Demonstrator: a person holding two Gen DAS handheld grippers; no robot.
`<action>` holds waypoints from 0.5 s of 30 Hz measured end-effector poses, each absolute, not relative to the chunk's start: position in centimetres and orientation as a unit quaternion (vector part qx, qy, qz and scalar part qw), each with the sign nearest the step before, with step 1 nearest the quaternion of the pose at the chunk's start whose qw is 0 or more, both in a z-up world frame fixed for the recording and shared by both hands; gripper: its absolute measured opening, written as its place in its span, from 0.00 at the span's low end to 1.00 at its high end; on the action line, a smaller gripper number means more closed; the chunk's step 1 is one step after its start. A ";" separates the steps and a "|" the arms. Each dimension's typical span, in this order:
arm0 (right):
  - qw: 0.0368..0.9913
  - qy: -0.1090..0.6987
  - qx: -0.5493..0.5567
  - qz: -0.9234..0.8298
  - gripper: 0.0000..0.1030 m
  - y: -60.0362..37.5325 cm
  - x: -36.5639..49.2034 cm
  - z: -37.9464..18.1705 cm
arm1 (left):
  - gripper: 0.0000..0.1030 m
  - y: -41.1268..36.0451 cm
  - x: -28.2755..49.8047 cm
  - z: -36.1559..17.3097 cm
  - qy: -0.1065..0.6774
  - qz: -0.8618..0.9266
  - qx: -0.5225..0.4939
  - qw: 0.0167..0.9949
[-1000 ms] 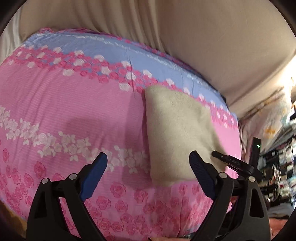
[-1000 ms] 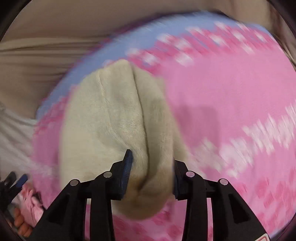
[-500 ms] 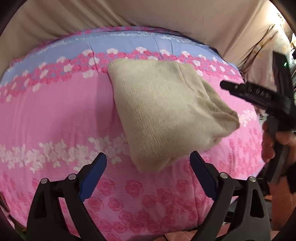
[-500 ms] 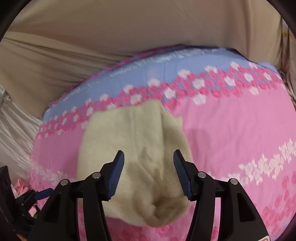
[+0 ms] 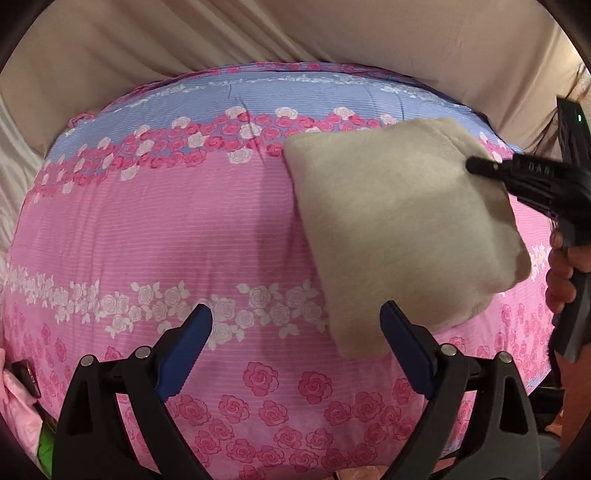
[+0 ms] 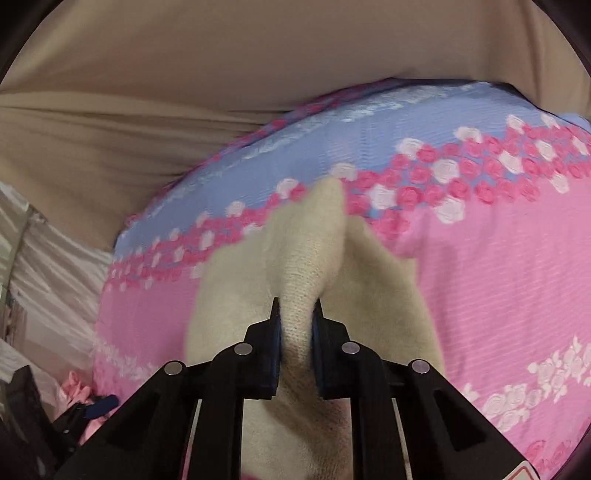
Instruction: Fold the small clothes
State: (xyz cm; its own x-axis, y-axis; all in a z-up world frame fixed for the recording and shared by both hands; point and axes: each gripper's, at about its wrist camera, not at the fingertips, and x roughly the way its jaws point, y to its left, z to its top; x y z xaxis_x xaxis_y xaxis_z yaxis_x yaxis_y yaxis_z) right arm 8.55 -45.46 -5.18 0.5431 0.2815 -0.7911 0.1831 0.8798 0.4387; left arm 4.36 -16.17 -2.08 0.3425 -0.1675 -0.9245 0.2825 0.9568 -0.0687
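A folded cream fleece garment (image 5: pixel 399 229) lies on the right part of the pink rose-patterned bedspread (image 5: pixel 177 229). My left gripper (image 5: pixel 295 347) is open and empty, hovering just in front of the garment's near edge. My right gripper (image 6: pixel 297 325) is shut on a pinched ridge of the same cream garment (image 6: pixel 306 258). In the left wrist view the right gripper (image 5: pixel 476 168) reaches in from the right and meets the garment's far right edge.
Beige cloth (image 5: pixel 295 33) hangs behind the bed. The bedspread has a blue band (image 5: pixel 258 92) along its far side. Pink fabric (image 5: pixel 18 406) lies off the bed's left edge. The person's hand (image 5: pixel 565 273) holds the right gripper's handle.
My right gripper was open over the garment half a second ago and has shut on a ridge of it. The left gripper's view has swung left, so the garment sits further right.
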 end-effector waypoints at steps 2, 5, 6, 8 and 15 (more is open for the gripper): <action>0.810 0.549 0.207 0.011 0.17 -45.7 9.1 -9.9 | 0.87 -16.0 4.9 -2.6 0.566 -0.138 0.043 0.811; 0.814 0.525 0.249 0.009 0.27 -46.3 7.3 -9.3 | 0.87 -16.3 5.4 -2.9 0.573 -0.135 0.049 0.806; 0.819 0.511 0.261 0.002 0.27 -46.5 6.5 -8.1 | 0.87 -16.5 5.6 -3.0 0.573 -0.134 0.053 0.807; 0.829 0.483 0.283 0.000 0.28 -47.0 4.4 -5.7 | 0.87 -16.8 6.0 -3.1 0.574 -0.139 0.054 0.805; 0.824 0.484 0.294 -0.027 0.46 -47.3 -2.5 -4.6 | 0.87 -18.2 5.8 -4.0 0.580 -0.191 0.088 0.787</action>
State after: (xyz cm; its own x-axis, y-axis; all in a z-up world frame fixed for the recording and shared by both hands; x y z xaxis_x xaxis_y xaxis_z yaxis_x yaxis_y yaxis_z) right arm -2.48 -47.33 -4.56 0.5298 0.2410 -0.8132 0.3290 0.8253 0.4590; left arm 5.84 -18.19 -3.95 0.2544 -0.1990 -0.9464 0.4025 0.9116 -0.0835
